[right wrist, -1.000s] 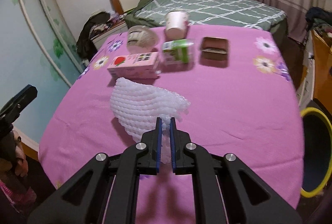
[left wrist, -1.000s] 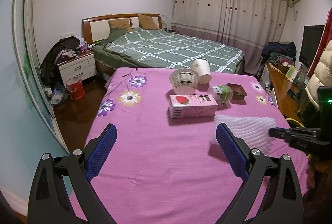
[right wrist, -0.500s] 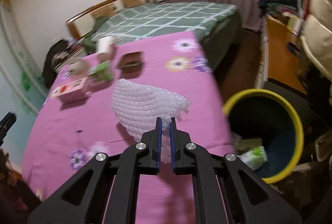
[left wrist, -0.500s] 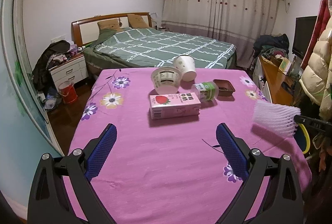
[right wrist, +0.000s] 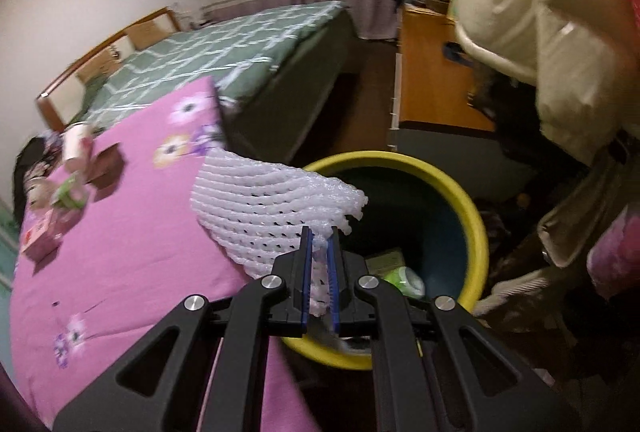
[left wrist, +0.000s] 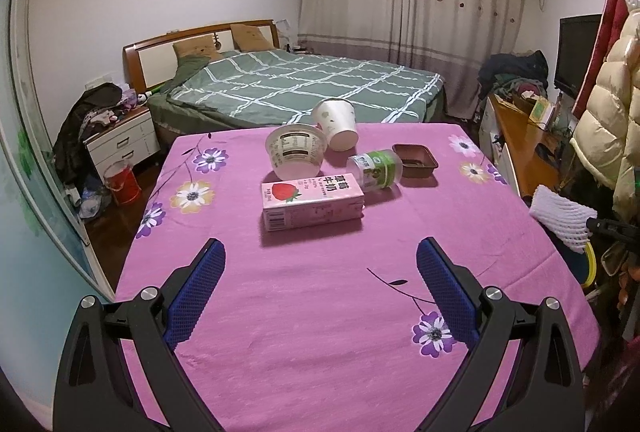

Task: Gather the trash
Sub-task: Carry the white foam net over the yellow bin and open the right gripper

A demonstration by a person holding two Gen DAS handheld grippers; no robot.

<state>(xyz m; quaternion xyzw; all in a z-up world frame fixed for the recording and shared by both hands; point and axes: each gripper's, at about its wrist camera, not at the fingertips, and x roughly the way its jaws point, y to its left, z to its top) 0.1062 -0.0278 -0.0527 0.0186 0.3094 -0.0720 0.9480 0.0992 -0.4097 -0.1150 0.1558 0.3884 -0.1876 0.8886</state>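
Observation:
My right gripper (right wrist: 319,244) is shut on a white foam net sleeve (right wrist: 272,207), which hangs over the table's right edge and the rim of a yellow-rimmed bin (right wrist: 472,216). The same foam net (left wrist: 560,218) shows at the right of the left wrist view, past the table edge. My left gripper (left wrist: 320,264) stands open above the pink floral tablecloth (left wrist: 320,312), with nothing between its fingers. Ahead of it lie a pink strawberry milk carton (left wrist: 312,201), a clear plastic tub (left wrist: 296,151), a white paper cup (left wrist: 338,123), a green-labelled bottle (left wrist: 374,169) and a small brown tray (left wrist: 416,159).
Inside the bin lies a green and white item (right wrist: 404,278). A cream puffer coat (right wrist: 540,11) hangs right of the bin. Behind the table stand a green checked bed (left wrist: 304,87), a white nightstand (left wrist: 120,143), a red bucket (left wrist: 120,181) and a wooden desk (left wrist: 520,139).
My right gripper has swung right with the foam net, from over the table to the bin's rim. In the left wrist view the trash items have drifted slightly left and nearer.

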